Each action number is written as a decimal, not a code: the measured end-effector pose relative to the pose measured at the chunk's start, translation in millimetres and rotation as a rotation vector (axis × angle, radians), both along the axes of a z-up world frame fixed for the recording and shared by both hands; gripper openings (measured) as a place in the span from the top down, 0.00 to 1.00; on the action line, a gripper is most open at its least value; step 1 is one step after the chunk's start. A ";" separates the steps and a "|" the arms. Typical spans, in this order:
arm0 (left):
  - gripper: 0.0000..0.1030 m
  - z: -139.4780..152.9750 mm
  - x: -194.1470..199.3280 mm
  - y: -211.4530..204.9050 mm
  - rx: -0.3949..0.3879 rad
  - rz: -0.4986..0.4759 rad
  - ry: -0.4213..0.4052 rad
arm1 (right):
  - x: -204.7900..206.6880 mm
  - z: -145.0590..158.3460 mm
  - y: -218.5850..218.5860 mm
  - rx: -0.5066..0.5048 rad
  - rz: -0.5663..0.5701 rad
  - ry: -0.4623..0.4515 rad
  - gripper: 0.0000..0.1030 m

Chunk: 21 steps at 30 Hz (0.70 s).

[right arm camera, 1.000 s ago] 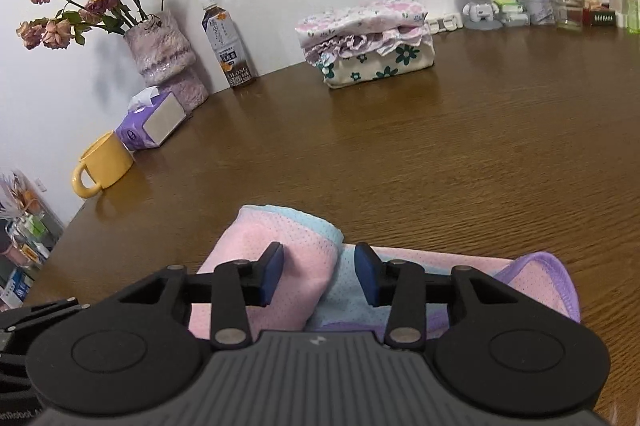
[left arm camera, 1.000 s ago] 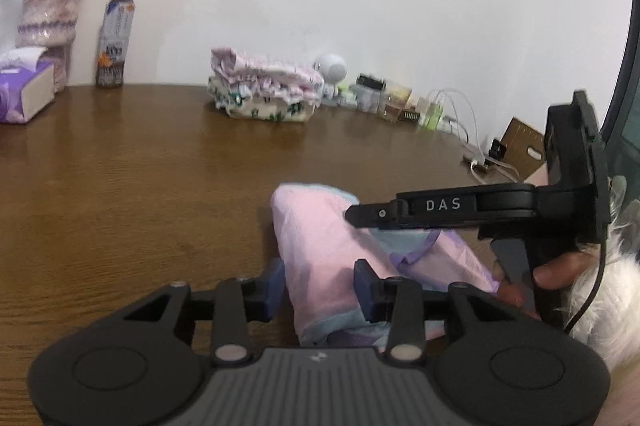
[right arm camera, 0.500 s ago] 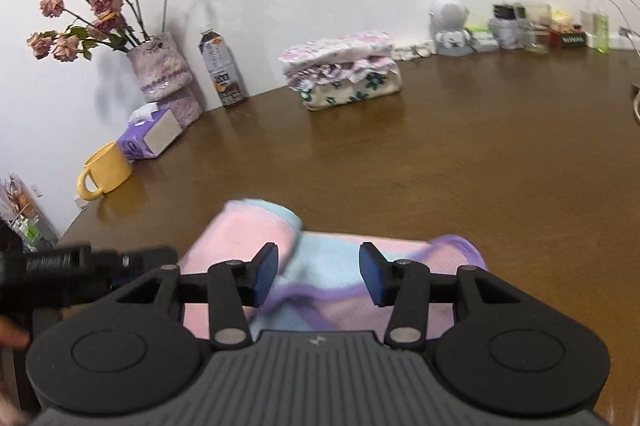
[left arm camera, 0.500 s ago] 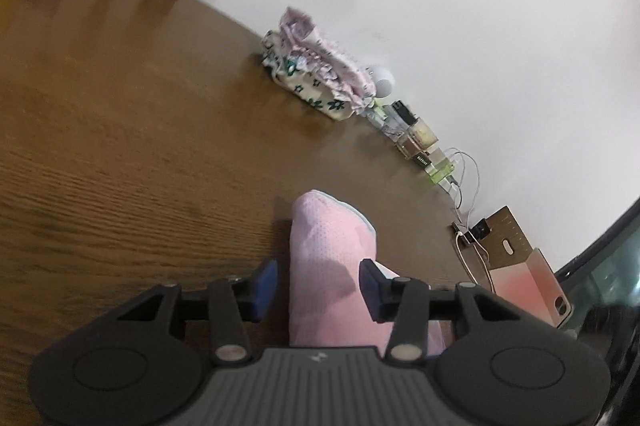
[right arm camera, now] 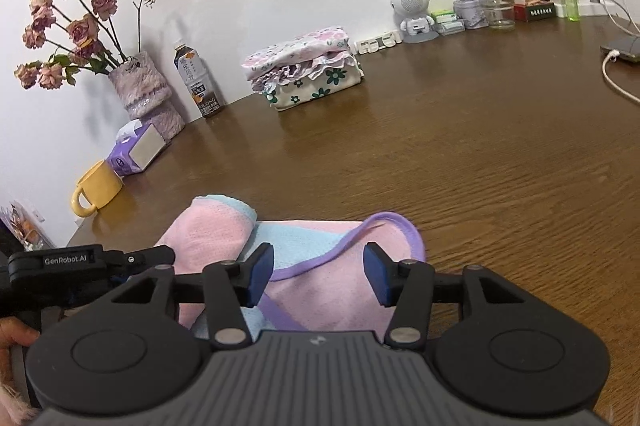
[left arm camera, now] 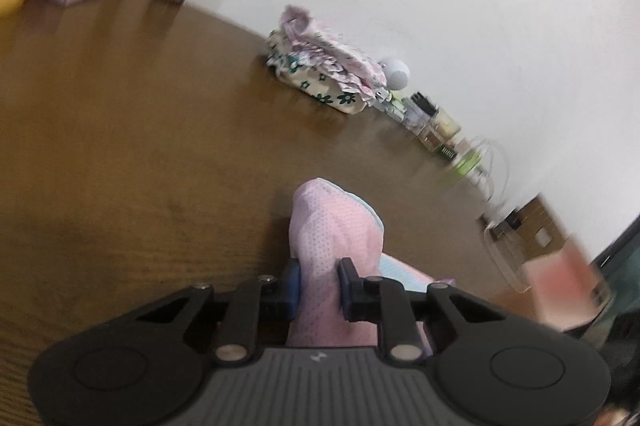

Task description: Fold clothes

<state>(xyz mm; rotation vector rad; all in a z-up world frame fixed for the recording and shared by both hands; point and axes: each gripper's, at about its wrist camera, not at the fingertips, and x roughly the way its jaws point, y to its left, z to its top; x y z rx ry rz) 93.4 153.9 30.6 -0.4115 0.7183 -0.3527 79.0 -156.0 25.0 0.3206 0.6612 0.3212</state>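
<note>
A pink mesh garment (right arm camera: 320,266) with light-blue panels and purple trim lies partly folded at the table's near edge. Its left part is rolled into a thick fold (left arm camera: 336,238). My left gripper (left arm camera: 320,286) is shut on that fold, with pink cloth squeezed between its blue pads. In the right wrist view the left gripper (right arm camera: 160,255) shows as a black bar at the garment's left side. My right gripper (right arm camera: 318,278) hovers open over the garment's purple-edged part, nothing between its fingers.
A stack of folded floral clothes (right arm camera: 304,66) sits at the back by the wall. A vase of roses (right arm camera: 140,90), bottle (right arm camera: 198,86), tissue box (right arm camera: 136,150) and yellow mug (right arm camera: 98,186) stand left. Small jars (right arm camera: 496,6), a speaker (right arm camera: 412,10) and cables (right arm camera: 616,78) are back right.
My left gripper has closed on the pink fold and tilted, its view blurring. My right gripper has opened wider and drawn back from the garment.
</note>
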 end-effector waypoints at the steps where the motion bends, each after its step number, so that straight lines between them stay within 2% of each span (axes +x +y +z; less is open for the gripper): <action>1: 0.83 4.8 -2.6 -7.1 0.051 -0.006 -0.019 | -0.5 -0.7 -3.7 0.007 -0.002 -0.001 0.51; 6: 0.83 23.5 -19.9 -49.7 0.336 -0.042 -0.141 | -3.8 -4.5 -21.0 0.026 -0.021 -0.005 0.51; 11: 0.83 26.0 -39.3 -110.3 0.677 -0.127 -0.288 | -5.6 -8.4 -36.4 0.041 -0.033 -0.002 0.51; 15: 0.82 15.9 -49.2 -147.5 0.814 -0.207 -0.361 | -7.8 -9.9 -45.3 0.051 -0.034 -0.004 0.51; 18: 0.77 8.0 -56.5 -175.0 0.913 -0.268 -0.415 | -9.4 -10.2 -51.5 0.057 -0.037 -0.008 0.51; 19: 0.72 5.3 -58.9 -184.2 0.946 -0.288 -0.432 | -10.2 -10.3 -53.6 0.060 -0.040 -0.009 0.51; 21: 0.69 0.4 -61.6 -192.8 0.937 -0.341 -0.435 | -11.1 -10.5 -57.1 0.061 -0.045 -0.011 0.51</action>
